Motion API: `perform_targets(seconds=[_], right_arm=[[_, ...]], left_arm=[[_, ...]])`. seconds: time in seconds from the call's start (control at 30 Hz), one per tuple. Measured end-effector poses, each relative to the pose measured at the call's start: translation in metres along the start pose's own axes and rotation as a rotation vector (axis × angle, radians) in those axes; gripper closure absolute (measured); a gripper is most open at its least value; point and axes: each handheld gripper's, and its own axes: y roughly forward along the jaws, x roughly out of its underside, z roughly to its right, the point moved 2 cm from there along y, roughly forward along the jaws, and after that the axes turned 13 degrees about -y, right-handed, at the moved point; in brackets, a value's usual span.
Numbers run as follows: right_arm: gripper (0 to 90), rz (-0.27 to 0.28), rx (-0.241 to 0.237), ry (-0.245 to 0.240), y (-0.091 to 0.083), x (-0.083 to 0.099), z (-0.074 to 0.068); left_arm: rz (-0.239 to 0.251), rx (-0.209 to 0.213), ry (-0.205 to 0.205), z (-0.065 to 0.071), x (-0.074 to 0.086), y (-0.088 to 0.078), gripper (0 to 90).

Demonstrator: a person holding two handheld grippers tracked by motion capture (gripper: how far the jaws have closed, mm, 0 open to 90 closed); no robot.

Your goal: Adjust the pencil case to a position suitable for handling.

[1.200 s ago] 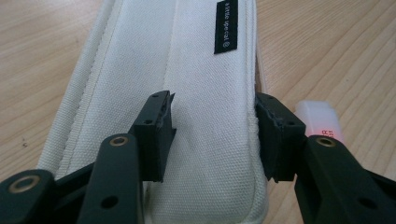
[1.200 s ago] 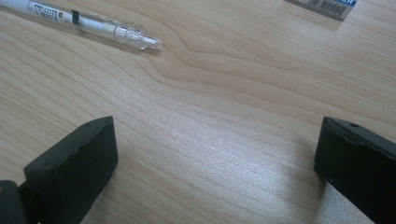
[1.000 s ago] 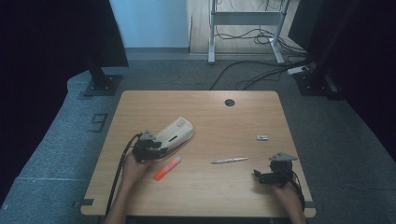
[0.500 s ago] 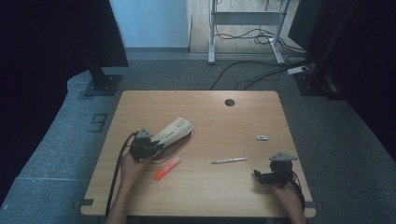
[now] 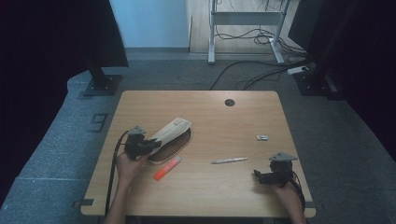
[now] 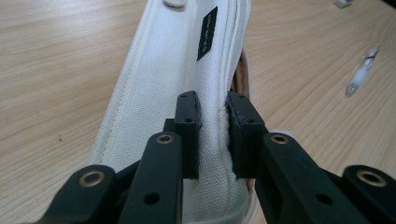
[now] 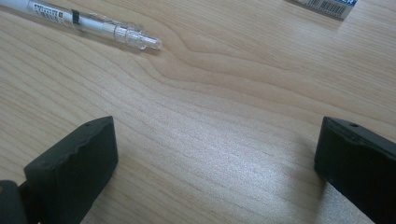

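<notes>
The left gripper [image 5: 140, 145], its hand low at the worktop's [image 5: 233, 186] left, has just closed its fingers [image 6: 187, 122] onto the near edge of a cream canvas pencil case [image 6: 187, 60], which lies lengthwise away. The right gripper [image 5: 273, 173] rests with fingers [image 7: 74, 163] spread wide.

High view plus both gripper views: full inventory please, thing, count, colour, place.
table: 1, light wood, centre, with a dark round hole near its far edge
pencil case: 1, cream fabric with a tan inside, left half of the table, one end lifted
highlighter: 1, orange, just in front of the pencil case
pen: 1, clear and white, middle of the table
eraser: 1, small and white, right of centre
black stands, cables, metal frame: on the floor beyond the table
left hand-held gripper: 1, black, shut on the pencil case's edge
right hand-held gripper: 1, black, open over bare wood near the right front corner
forearms: 2, at the near edge
</notes>
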Motion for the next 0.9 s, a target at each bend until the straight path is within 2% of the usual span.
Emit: perform_targets(seconds=[0.13, 0.3, 0.6, 0.9], right_arm=[[0.0, -0.001, -0.002, -0.001, 0.000, 0.000, 0.000], [0.0, 0.002, -0.012, -0.012, 0.000, 0.000, 0.001], [5.3, -0.007, -0.044, -0.029, 0.000, -0.005, 0.006], [8.8, 0.011, -0.038, -0.031, -0.002, -0.014, 0.022]], left_arm=[[0.002, 0.006, 0.003, -0.001, 0.000, -0.001, 76.2], [0.000, 0.025, -0.020, -0.004, -0.001, -0.002, 76.2], [0.008, 0.015, -0.013, -0.004, -0.001, -0.003, 76.1], [0.036, -0.001, -0.013, -0.004, -0.002, -0.007, 76.5]])
